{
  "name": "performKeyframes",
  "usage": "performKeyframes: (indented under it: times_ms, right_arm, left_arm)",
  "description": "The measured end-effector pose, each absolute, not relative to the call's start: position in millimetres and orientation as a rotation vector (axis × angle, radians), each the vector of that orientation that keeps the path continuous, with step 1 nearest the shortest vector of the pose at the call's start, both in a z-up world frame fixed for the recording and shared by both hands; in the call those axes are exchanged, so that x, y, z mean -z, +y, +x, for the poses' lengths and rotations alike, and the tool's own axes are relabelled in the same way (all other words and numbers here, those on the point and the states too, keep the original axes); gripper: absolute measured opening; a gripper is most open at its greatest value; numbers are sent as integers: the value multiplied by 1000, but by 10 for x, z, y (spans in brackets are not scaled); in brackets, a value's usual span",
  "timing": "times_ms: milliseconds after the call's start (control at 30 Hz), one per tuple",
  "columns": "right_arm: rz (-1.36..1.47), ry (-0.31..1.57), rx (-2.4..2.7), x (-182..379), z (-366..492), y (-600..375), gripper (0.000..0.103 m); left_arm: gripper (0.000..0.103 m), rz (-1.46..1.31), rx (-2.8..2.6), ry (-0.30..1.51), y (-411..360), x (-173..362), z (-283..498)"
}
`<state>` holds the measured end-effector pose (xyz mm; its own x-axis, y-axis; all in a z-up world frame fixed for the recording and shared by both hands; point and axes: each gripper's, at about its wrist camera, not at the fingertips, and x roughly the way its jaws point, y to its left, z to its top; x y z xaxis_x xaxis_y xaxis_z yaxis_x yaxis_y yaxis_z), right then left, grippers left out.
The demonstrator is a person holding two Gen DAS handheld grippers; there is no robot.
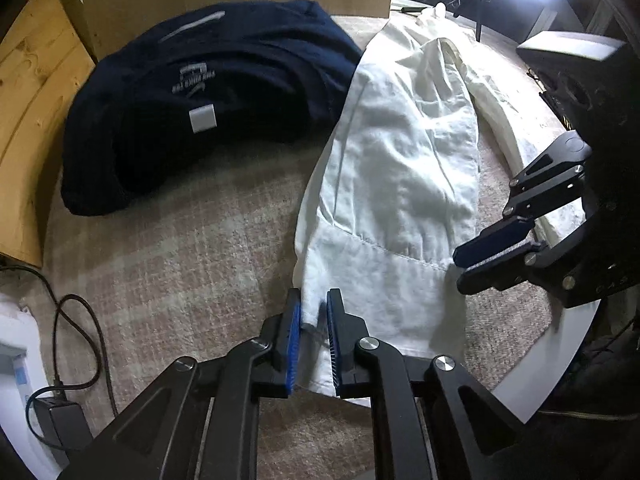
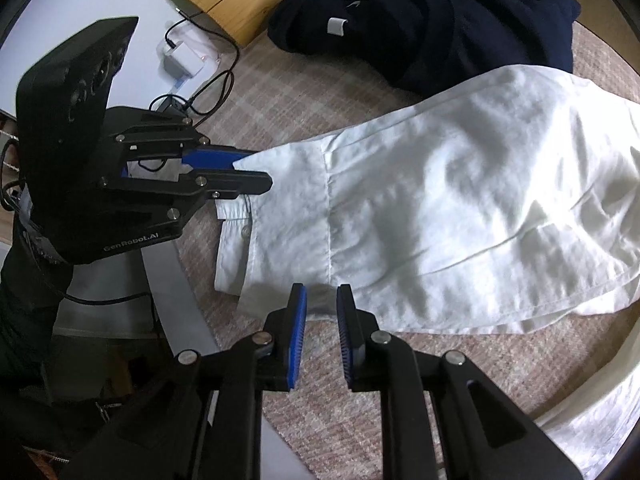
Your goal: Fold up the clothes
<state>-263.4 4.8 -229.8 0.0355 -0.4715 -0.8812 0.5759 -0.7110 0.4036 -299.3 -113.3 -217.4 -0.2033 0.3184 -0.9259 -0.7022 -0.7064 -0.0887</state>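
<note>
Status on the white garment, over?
Both hand-held grippers, left and right, pinching white garment hem. Navy garment folded alongside, partly under it.

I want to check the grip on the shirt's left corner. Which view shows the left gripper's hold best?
The left wrist view: the left gripper has white shirt fabric between its blue fingers. The right wrist view shows that gripper side-on at the shirt's corner, confirming contact but hiding one finger's pad.
</note>
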Motion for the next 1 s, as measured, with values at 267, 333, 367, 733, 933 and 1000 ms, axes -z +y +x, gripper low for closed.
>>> performKeyframes:
  times_ms: [267, 333, 367, 733, 933, 1000]
  right_arm:
    - [1566, 97, 1773, 2282, -2619, 86, 16]
    - [1565, 96, 1774, 2274, -2621, 89, 16]
    - [1564, 95, 1774, 2271, -2623, 94, 16]
    - [1568, 83, 1783, 2267, -2637, 97, 17]
    - [1518, 64, 1822, 2104, -2698, 92, 17]
    - [1504, 57, 1822, 2068, -2739, 29, 17]
  left_arm:
    - [13, -1382, -1968, 437, -1435, 2013, -2880]
    - [14, -1396, -1952, 434, -1417, 1995, -2922]
    - [14, -1403, -1946, 433, -1408, 1996, -2944]
    - [1, -1430, -1940, 316, -1411, 2124, -3141]
    - [1, -1434, -1937, 214, -1704, 1933, -3047]
    - [1, -1453, -1948, 200, -1799, 1915, -3092]
